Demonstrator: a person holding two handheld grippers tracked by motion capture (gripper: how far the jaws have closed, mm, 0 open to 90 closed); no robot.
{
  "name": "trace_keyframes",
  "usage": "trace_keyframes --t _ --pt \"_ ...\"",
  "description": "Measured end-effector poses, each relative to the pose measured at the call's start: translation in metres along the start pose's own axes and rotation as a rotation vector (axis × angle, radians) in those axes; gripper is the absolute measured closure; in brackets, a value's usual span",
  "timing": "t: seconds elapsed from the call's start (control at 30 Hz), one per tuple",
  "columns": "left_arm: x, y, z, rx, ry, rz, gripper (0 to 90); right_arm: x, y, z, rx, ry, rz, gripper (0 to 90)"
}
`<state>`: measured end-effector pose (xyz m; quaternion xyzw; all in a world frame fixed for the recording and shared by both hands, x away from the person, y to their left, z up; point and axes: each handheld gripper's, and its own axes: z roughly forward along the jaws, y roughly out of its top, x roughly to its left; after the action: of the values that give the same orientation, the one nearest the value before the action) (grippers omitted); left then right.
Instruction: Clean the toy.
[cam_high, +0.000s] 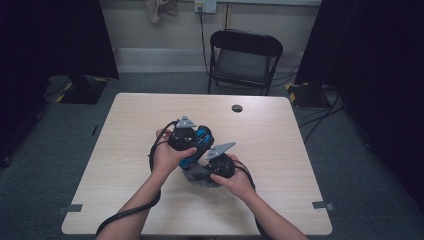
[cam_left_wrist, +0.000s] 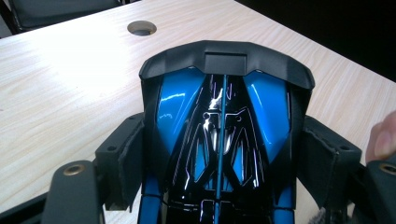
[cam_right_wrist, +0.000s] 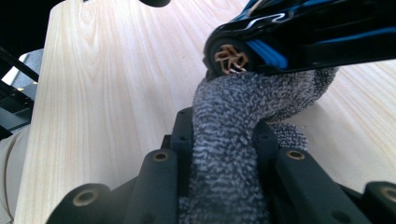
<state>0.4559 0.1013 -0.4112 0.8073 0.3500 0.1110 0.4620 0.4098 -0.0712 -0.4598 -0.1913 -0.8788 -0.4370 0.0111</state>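
Holding a blue and black toy car (cam_high: 199, 142) in your left gripper (cam_high: 192, 145), you have it raised over the middle of the pale wooden table (cam_high: 280, 150). In the left gripper view the car's (cam_left_wrist: 219, 140) glossy shell sits squarely between the two black jaws, whose pads press against its sides just behind the dark rear wing, so that gripper is clamped on the car body. Your left hand (cam_high: 167, 155) wraps the gripper's handle, and its grey three-cornered plate (cam_high: 186, 121) shows on top in the high view.

Your right gripper (cam_high: 210, 172) sits just beside and below, closer to you, with your right hand (cam_high: 240, 182) behind it. It is closed on a grey fluffy cloth (cam_high: 197, 177). In the right gripper view the cloth (cam_right_wrist: 229, 154) runs up as a thick nubby band pinched between the jaws, then bends over to the right and lies against the underside of the car (cam_right_wrist: 299, 37), touching it right beside a wheel with a tan hub (cam_right_wrist: 229, 58). A further fold of the cloth rests on the table to the right of the jaws.

Beyond your hands, a round cable hole (cam_high: 237, 108) sits near the table's far edge, and a black folding chair (cam_high: 244, 60) stands on the floor behind it.
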Motion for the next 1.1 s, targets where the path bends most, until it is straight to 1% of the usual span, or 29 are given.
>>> trace_keyframes --t 0.13,0.37,0.6,0.7,0.73,0.83,0.87,0.9,0.97,1.0,1.1 --pt "0.001 0.0 0.001 -0.012 -0.004 -0.017 25.3 0.001 -0.001 0.002 0.006 0.01 0.0 70.3" --pt "0.002 0.001 0.001 -0.018 -0.005 -0.02 25.3 0.003 -0.002 0.001 0.022 0.016 -0.008 70.3" --pt "0.006 0.001 -0.004 -0.025 0.007 -0.024 25.3 0.002 -0.005 -0.002 0.046 0.021 -0.013 70.3" --pt "0.008 0.002 -0.007 -0.022 0.014 -0.022 25.3 0.002 -0.006 -0.005 0.06 0.013 -0.02 70.2" --pt "0.009 0.001 -0.01 -0.027 0.016 -0.027 25.3 0.001 -0.005 -0.008 0.068 0.002 -0.029 70.3" --pt "0.012 0.001 -0.014 -0.023 0.02 -0.025 25.3 -0.002 -0.005 -0.014 0.073 -0.009 -0.029 70.3" --pt "0.015 0.0 -0.018 -0.024 0.028 -0.029 25.3 -0.004 -0.006 -0.016 0.074 -0.014 -0.027 70.3" --pt "0.015 0.0 -0.018 -0.024 0.028 -0.029 25.3 -0.005 -0.007 -0.018 0.077 -0.019 -0.023 70.3" --pt "0.021 -0.002 -0.023 -0.027 0.041 -0.038 25.3 -0.009 -0.009 -0.021 0.07 -0.03 -0.008 70.3" --pt "0.022 -0.003 -0.024 -0.024 0.044 -0.041 25.3 -0.011 -0.01 -0.024 0.061 -0.035 0.004 70.3" --pt "0.025 -0.006 -0.026 -0.017 0.051 -0.038 25.3 -0.015 -0.011 -0.028 0.057 -0.048 0.011 70.3"
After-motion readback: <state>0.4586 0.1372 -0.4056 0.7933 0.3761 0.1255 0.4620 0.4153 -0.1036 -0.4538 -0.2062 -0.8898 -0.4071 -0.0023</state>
